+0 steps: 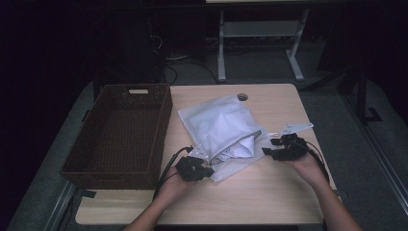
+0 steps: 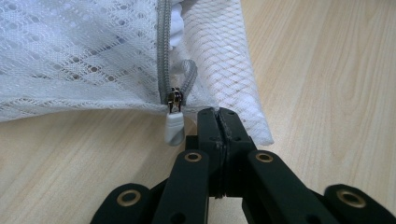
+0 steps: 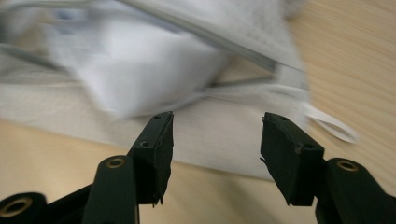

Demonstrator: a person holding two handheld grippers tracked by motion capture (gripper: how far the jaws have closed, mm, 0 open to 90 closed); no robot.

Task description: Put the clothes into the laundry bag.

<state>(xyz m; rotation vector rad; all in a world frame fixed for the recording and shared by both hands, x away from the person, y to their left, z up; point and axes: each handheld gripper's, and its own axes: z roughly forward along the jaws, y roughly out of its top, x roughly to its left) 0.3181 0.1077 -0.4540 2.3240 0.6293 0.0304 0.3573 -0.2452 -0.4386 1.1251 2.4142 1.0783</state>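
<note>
Wooden table [image 1: 269, 192] under dim light, with dark floor and a desk frame beyond. Nearest the person, the left gripper [image 1: 195, 169] is seen shut, its jaws pressed together on the edge of the mesh bag [image 1: 219, 126] just beside the zip pull [image 2: 173, 127]; whether mesh is truly pinched cannot be told for certain. The right gripper [image 1: 285, 147] is held at the bag's right side, jaws half open, nothing between them. The bag lies mid-table, its mouth open, white cloth [image 1: 240, 147] showing inside. A brown basket [image 1: 120, 132] stands to the left, apart from the bag.

Risks are judged as follows: the thin mesh may slip from the left jaws if pulled, since the hold is at the very edge; the right jaws may catch mesh instead of cloth, dragging the whole bag; the zip may snag.
</note>
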